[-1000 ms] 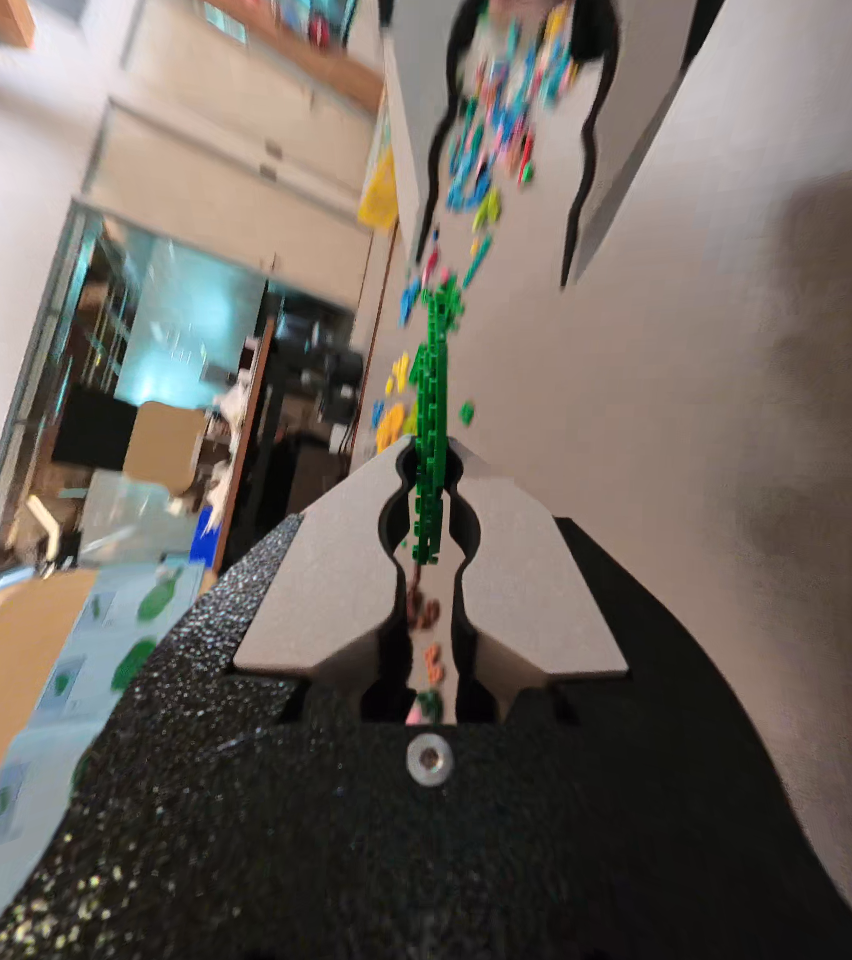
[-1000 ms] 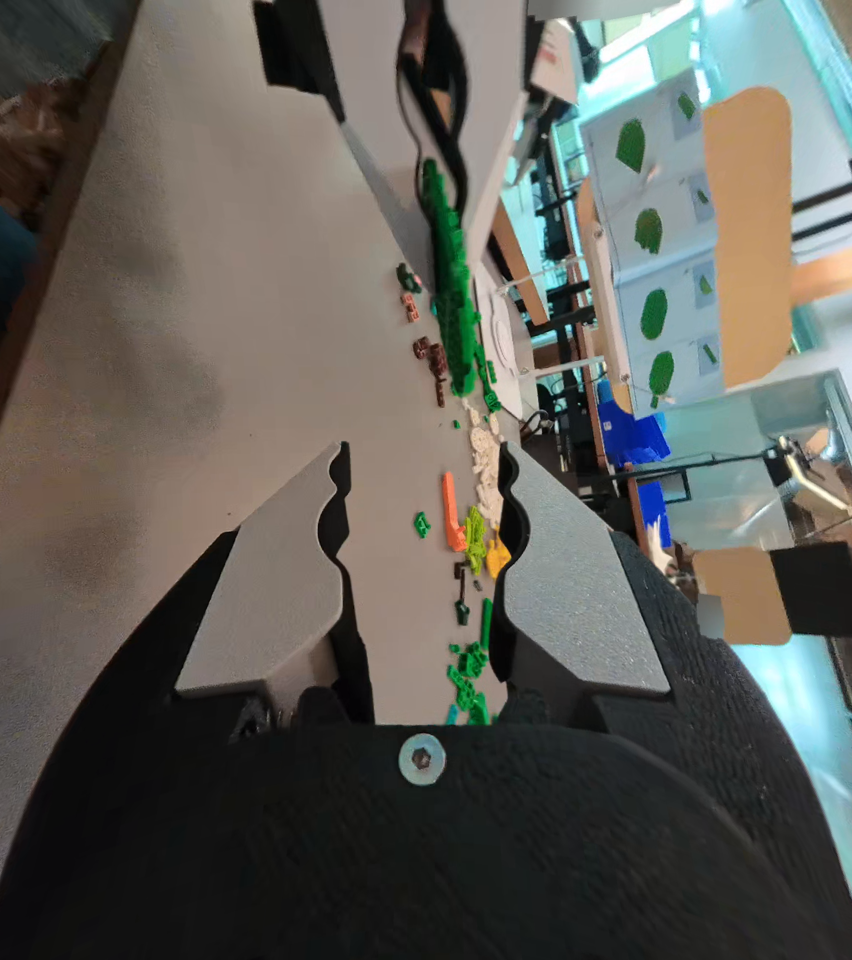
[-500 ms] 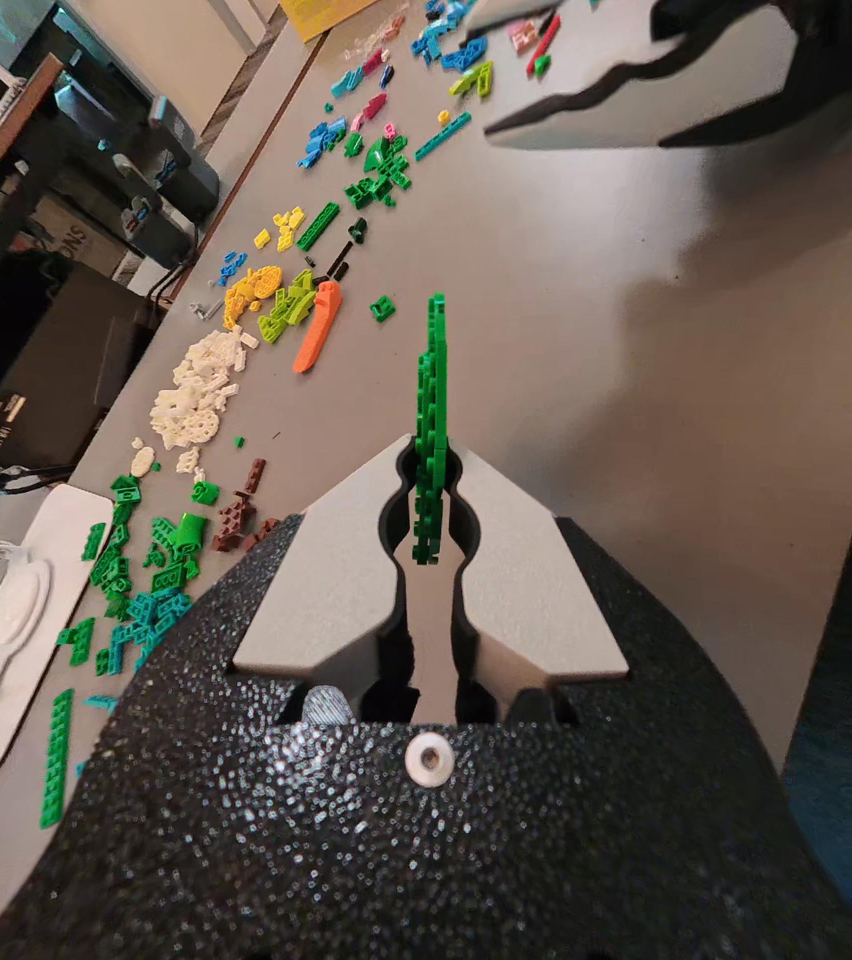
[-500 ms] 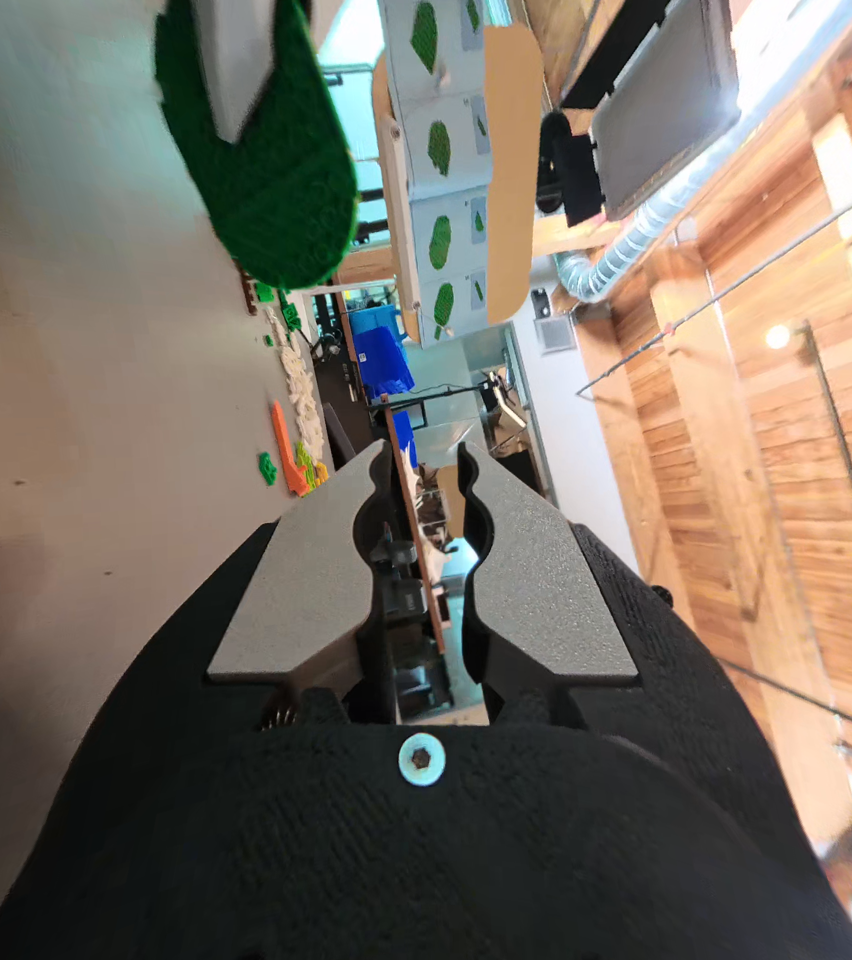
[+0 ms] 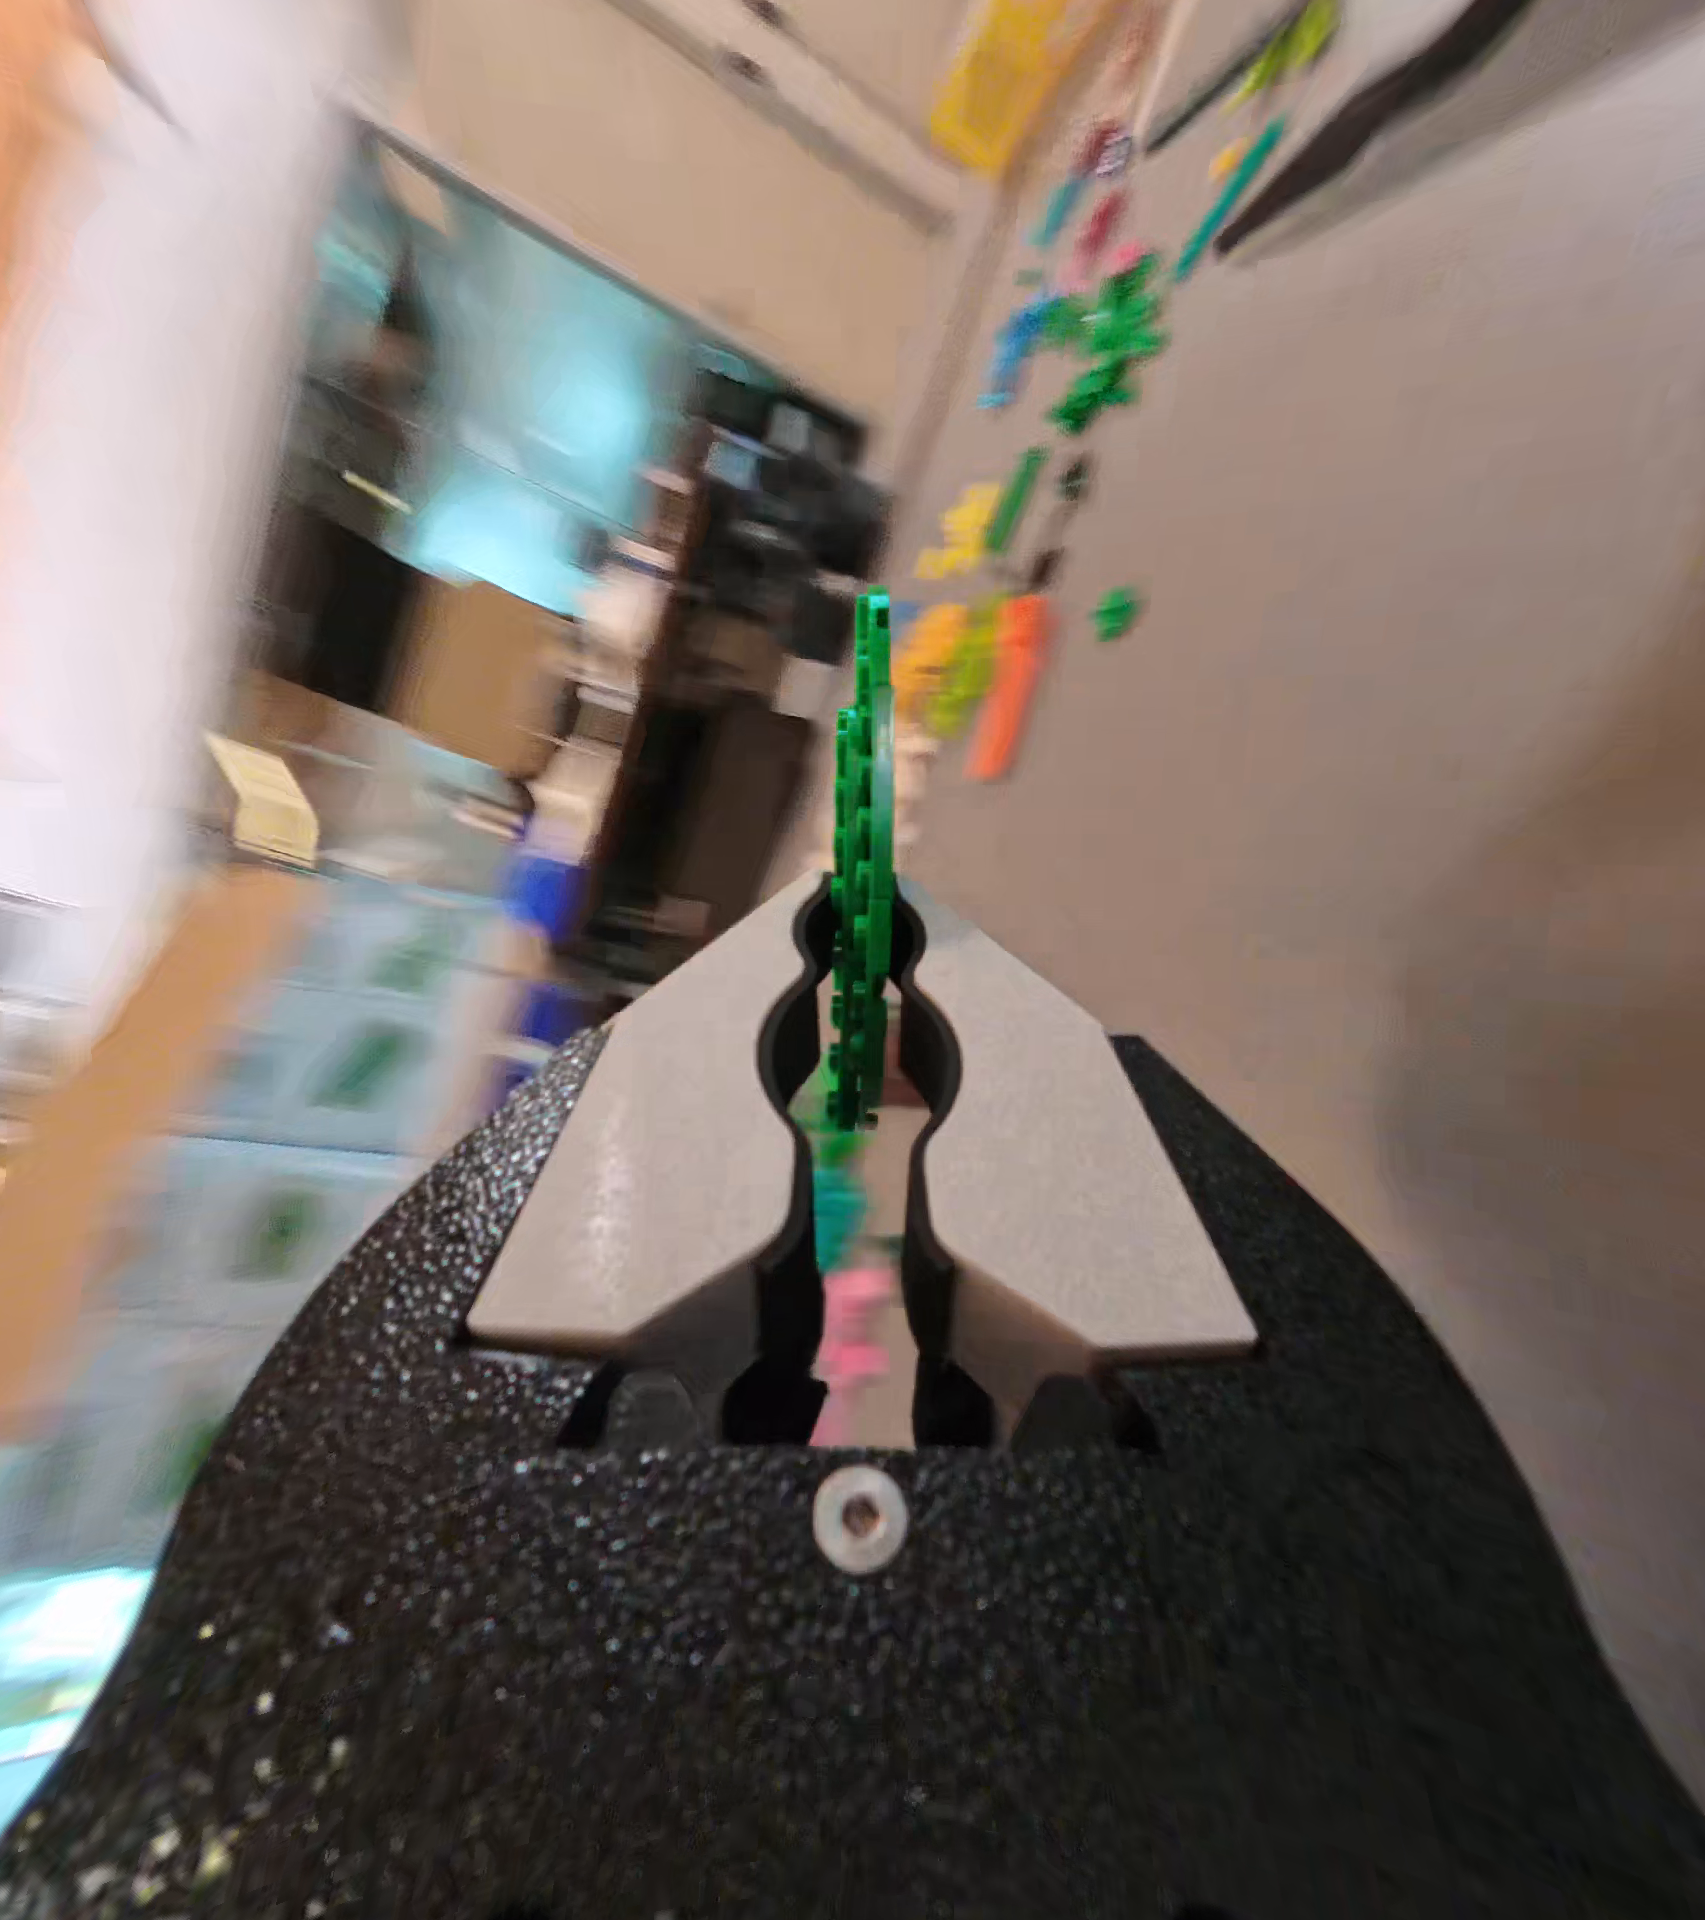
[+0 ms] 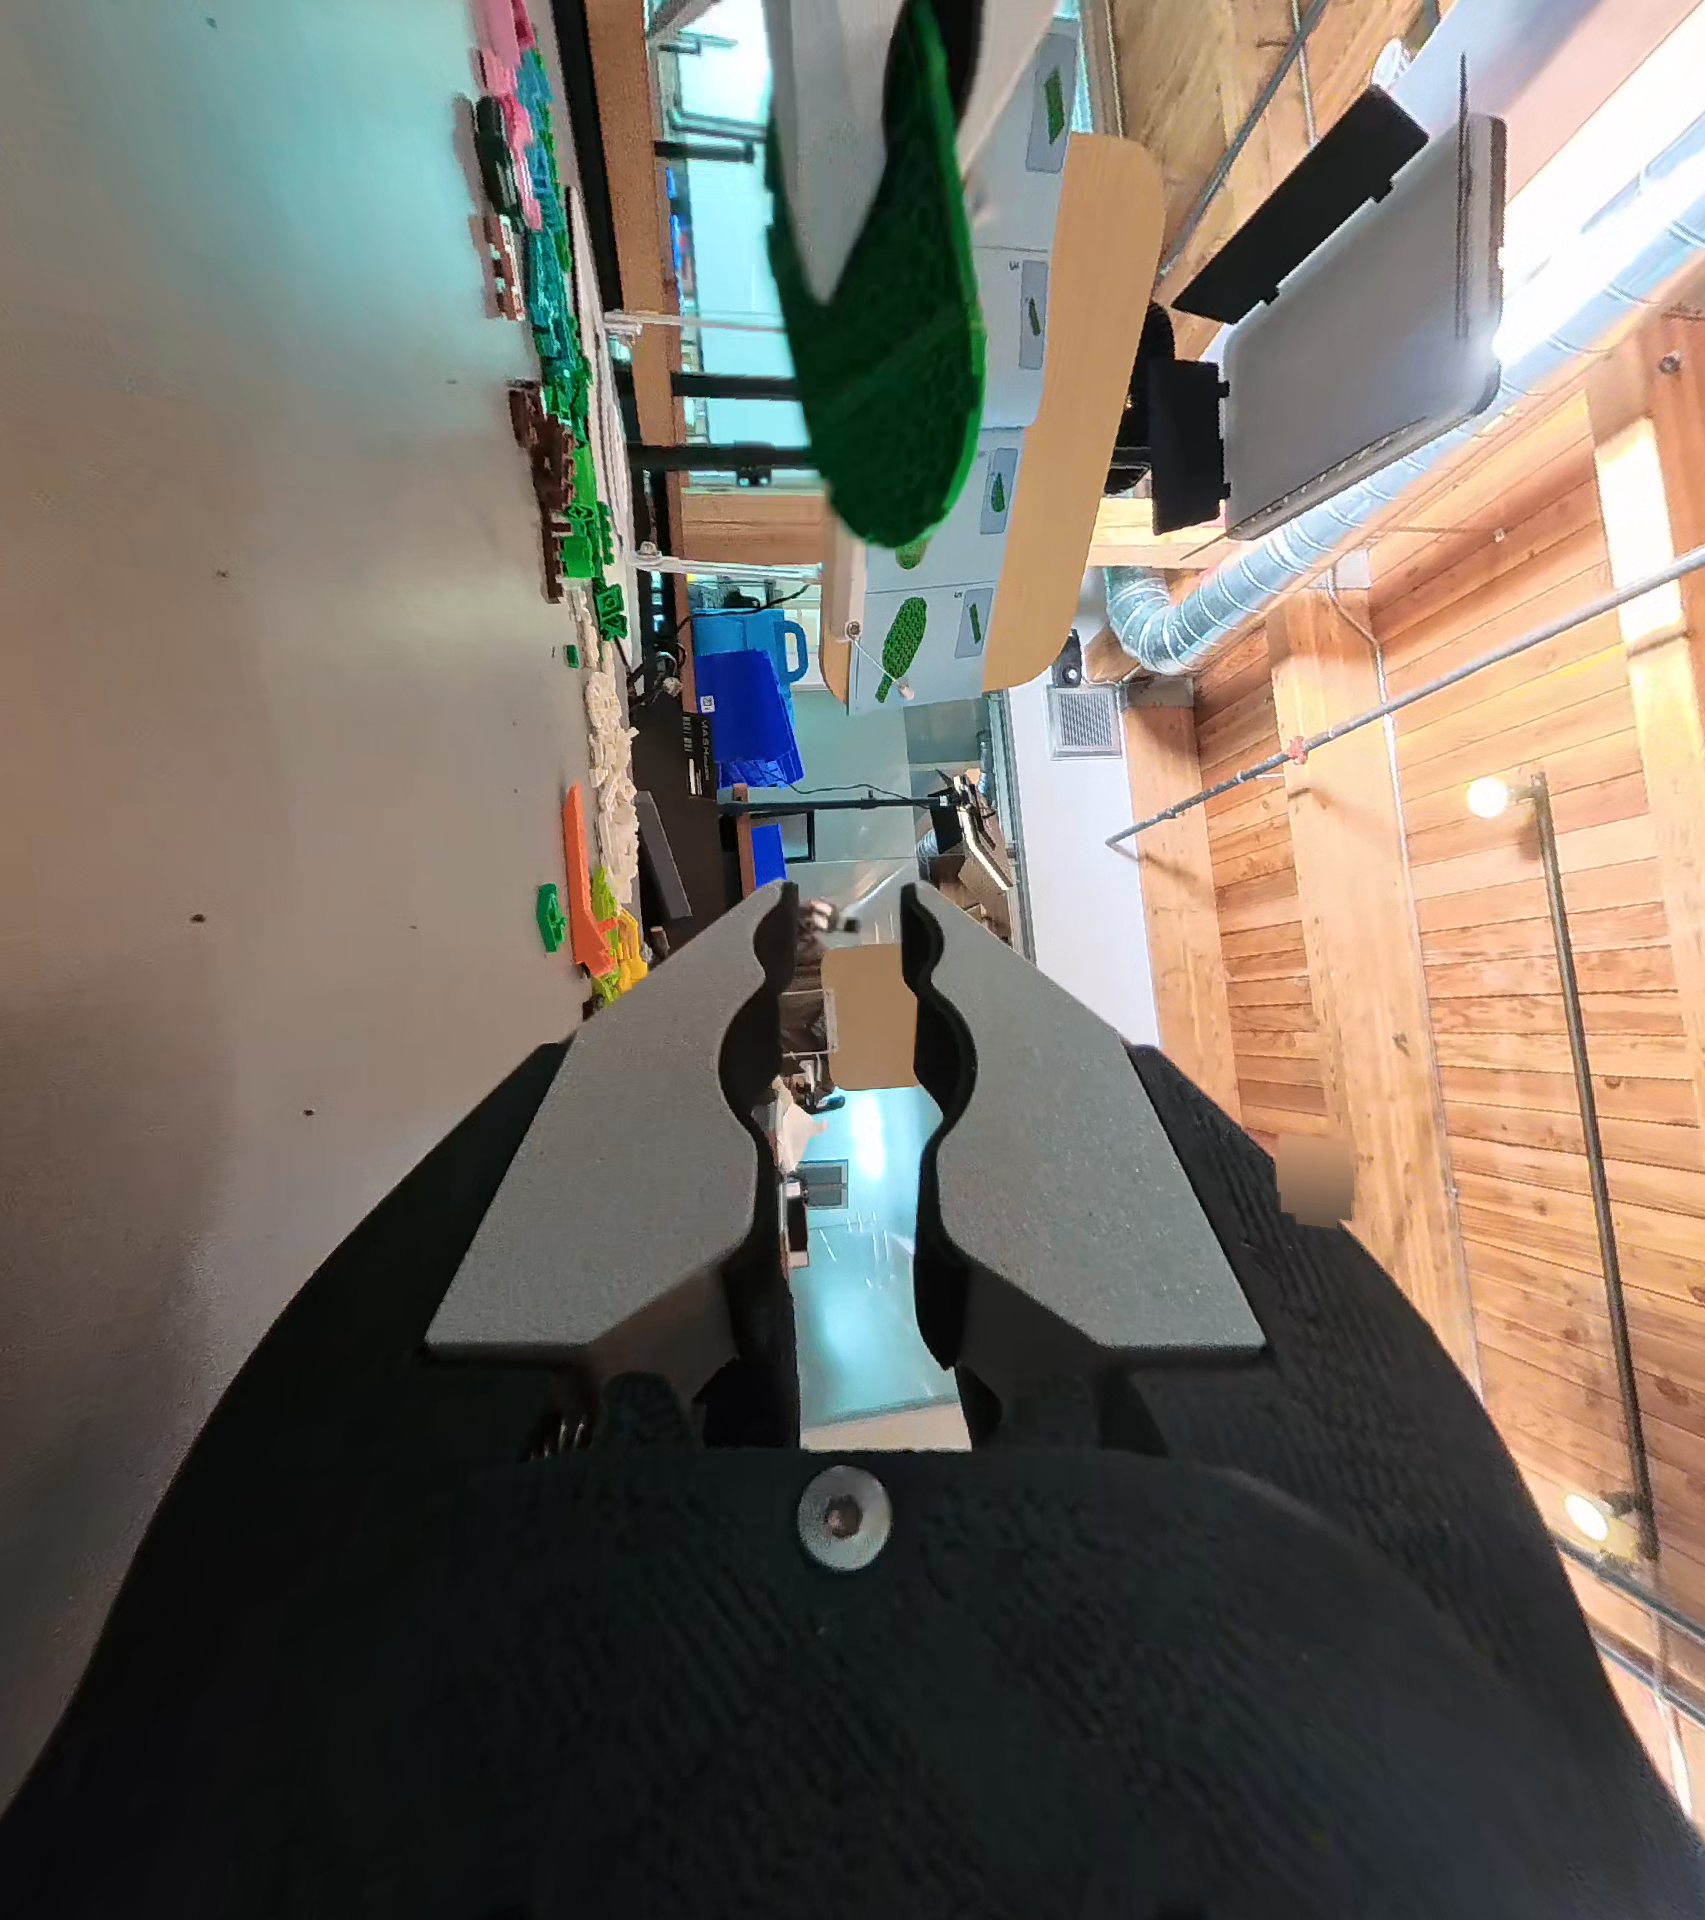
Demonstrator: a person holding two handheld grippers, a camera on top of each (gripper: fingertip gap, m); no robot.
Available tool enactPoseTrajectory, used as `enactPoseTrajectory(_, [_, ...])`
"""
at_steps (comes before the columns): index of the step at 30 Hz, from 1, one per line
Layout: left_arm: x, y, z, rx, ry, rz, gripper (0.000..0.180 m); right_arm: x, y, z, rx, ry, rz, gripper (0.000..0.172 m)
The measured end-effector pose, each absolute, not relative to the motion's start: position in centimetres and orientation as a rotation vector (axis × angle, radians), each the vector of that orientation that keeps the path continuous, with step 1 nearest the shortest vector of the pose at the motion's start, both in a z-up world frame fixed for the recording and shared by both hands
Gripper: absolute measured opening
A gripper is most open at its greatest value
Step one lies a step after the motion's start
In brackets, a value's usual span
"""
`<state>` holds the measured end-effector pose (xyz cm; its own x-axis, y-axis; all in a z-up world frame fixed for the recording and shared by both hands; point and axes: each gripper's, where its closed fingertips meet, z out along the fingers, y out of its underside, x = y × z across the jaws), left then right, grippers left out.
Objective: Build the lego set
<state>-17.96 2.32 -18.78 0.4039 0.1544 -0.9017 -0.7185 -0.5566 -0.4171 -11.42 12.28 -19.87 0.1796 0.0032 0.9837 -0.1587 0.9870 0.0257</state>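
Left wrist view: the left gripper (image 5: 863, 914) pinches one green brick plate (image 5: 867, 821) edge-on, lifted above the table (image 5: 1347, 831); loose bricks (image 5: 1087, 343) lie blurred, uncountable.

Right wrist view: the right gripper (image 6: 848, 914) stands slightly spread, empty; that one plate (image 6: 889, 343) hangs ahead, one orange piece (image 6: 578, 883) lies on the table.

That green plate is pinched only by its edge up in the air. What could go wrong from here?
1. The left hand-held gripper grips the green plate only near one end, and the view is blurred by fast motion; the plate might twist or slip out.
2. If dropped, it could scatter the loose bricks on the table.
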Motion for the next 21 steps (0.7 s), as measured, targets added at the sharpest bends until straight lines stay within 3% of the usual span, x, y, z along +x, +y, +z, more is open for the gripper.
enactPoseTrajectory(3, [-17.5, 2.3, -18.3, -1.652, 0.697, 1.647, 0.005, -11.4, 12.3, -19.9, 0.131, -1.390, 0.115, 0.017])
enactPoseTrajectory(21, [-17.4, 2.6, -20.9, -1.679, 0.481, 1.134, 0.005, -11.8, 13.0, -21.1, 0.086, -1.468, 0.098, 0.017])
